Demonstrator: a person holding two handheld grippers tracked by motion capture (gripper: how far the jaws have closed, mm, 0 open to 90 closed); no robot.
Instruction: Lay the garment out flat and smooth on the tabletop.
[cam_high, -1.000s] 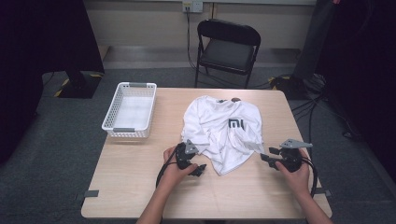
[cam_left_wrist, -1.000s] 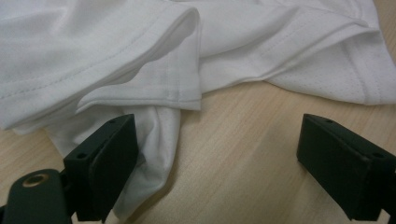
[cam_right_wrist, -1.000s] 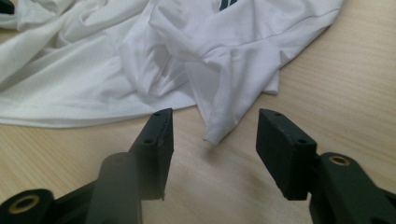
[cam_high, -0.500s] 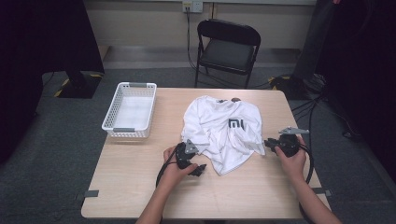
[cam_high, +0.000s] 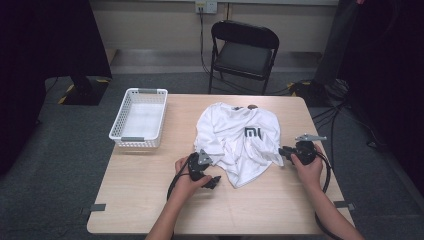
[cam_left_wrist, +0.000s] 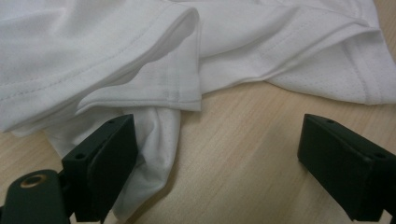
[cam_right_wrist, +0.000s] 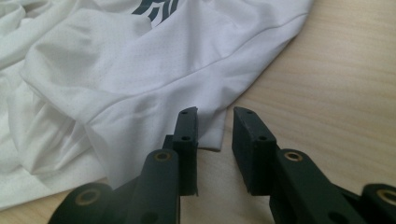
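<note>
White shirt (cam_high: 239, 141), crumpled: left gripper (cam_left_wrist: 219, 154) wide; right gripper (cam_right_wrist: 215, 140), jaws just narrowed around its corner without pinching, may slip off the hem.

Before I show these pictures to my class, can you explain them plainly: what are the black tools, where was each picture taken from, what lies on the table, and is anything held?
A person sits at a wooden table and holds a black two-jaw gripper in each hand. The high view looks down from above; the other two pictures come from cameras riding on the grippers, looking along their jaws. On the table lie a crumpled white T-shirt with a dark logo and an empty white basket. The left gripper has its jaws wide open by a sleeve; cloth lies against one jaw but is not pinched. The right gripper has just been closing its jaws at the shirt's edge; a narrow gap remains with a corner of cloth in it, not clearly clamped. A folding chair stands behind.
</note>
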